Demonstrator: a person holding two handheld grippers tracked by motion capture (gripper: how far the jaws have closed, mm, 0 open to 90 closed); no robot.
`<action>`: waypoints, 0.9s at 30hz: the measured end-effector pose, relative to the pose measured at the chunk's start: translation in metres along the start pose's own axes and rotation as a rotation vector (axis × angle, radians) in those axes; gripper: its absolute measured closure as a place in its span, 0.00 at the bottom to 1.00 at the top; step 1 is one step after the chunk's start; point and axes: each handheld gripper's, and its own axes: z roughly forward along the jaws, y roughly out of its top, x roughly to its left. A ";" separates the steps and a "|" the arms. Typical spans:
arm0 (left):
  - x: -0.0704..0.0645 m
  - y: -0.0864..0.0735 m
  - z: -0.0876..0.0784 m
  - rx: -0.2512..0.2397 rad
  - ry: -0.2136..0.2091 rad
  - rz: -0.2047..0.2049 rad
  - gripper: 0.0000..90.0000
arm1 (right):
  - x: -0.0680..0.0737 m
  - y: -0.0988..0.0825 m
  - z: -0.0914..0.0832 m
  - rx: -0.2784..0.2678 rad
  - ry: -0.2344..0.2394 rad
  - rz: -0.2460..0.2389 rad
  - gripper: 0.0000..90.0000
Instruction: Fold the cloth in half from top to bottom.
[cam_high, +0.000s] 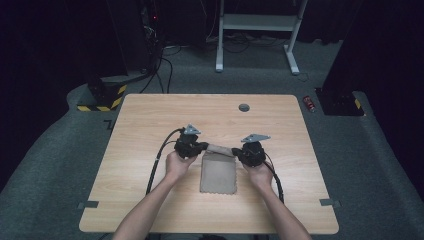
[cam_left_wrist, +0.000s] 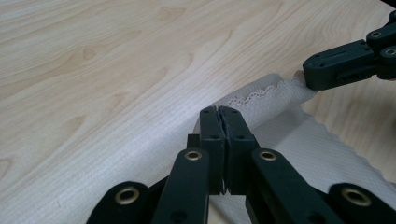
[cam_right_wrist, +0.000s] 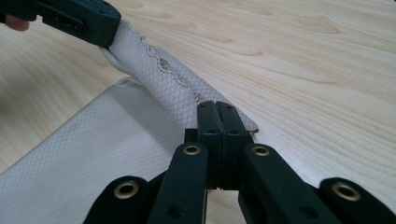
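Note:
A beige waffle-weave cloth (cam_high: 218, 174) with a scalloped edge lies in the middle of the wooden table (cam_high: 150, 115). Its far edge is lifted and folded back toward the person. My left gripper (cam_high: 202, 147) is shut on the cloth's far left corner (cam_left_wrist: 252, 107). My right gripper (cam_high: 237, 152) is shut on the far right corner (cam_right_wrist: 187, 100). The raised edge stretches between the two grippers. In the left gripper view the right gripper (cam_left_wrist: 310, 74) holds the far end of the cloth. In the right gripper view the left gripper (cam_right_wrist: 109, 28) does the same.
A round grommet hole (cam_high: 244, 107) sits near the table's far edge. Tape strips (cam_high: 330, 202) mark the near corners. Beyond the table stand a white frame (cam_high: 257, 30), a striped base (cam_high: 102, 97) and a small red object (cam_high: 309, 103) on the grey carpet.

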 end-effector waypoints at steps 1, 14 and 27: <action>-0.002 -0.002 -0.001 -0.001 -0.004 -0.001 0.98 | 0.001 -0.001 -0.001 -0.004 0.001 -0.011 1.00; -0.018 -0.015 -0.013 -0.001 -0.020 0.066 0.98 | 0.014 -0.017 -0.012 -0.001 0.020 -0.045 1.00; -0.024 -0.034 -0.020 -0.026 -0.052 0.033 0.98 | 0.027 -0.030 -0.019 0.010 0.027 -0.069 1.00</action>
